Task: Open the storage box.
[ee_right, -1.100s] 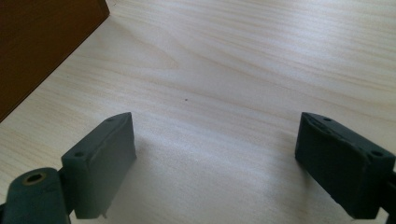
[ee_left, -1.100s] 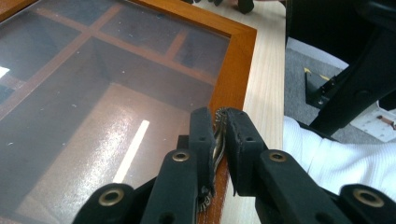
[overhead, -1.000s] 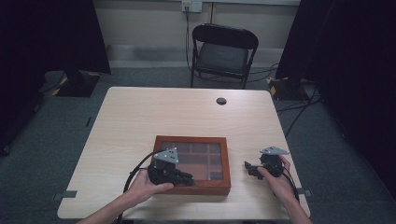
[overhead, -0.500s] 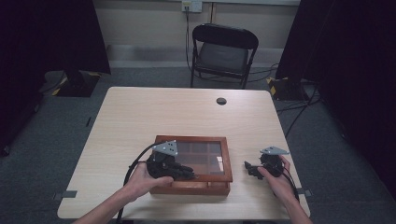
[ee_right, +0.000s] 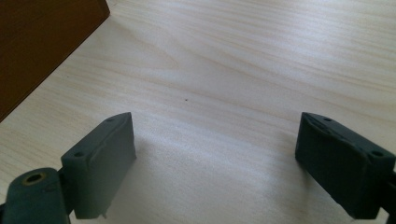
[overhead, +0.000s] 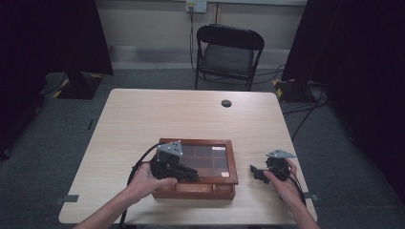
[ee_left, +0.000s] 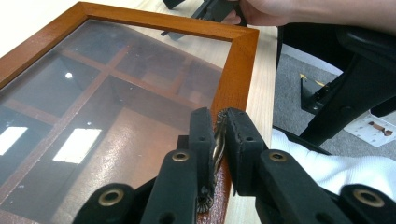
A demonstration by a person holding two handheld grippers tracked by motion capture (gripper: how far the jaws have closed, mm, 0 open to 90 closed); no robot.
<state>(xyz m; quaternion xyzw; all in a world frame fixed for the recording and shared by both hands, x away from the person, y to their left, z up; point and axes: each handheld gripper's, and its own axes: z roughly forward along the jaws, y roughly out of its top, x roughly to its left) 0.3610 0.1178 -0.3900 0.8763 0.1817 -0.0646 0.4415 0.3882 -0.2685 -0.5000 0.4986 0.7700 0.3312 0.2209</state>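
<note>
A wooden box (overhead: 196, 167) with a glass-paned lid (ee_left: 93, 107) sits near the front edge of the counter (overhead: 143, 119), a little left of centre, its lid raised slightly so the compartments show below the front edge. The left tool (ee_left: 218, 140) is pinched narrow on a small metal clasp (ee_left: 217, 142) at the lid's near rim. The right tool (ee_right: 215, 163) rests spread wide over bare counter just right of the box, apart from it.

A: What's the left gripper (ee_left: 218, 135) doing?
B: Its jaws are pinching nearly shut, left hand (overhead: 149, 180) wrapping around it.
A: And the right gripper (ee_right: 215, 161)?
B: It's sitting with jaws spread wide, right hand (overhead: 285, 183) gripping it low.
</note>
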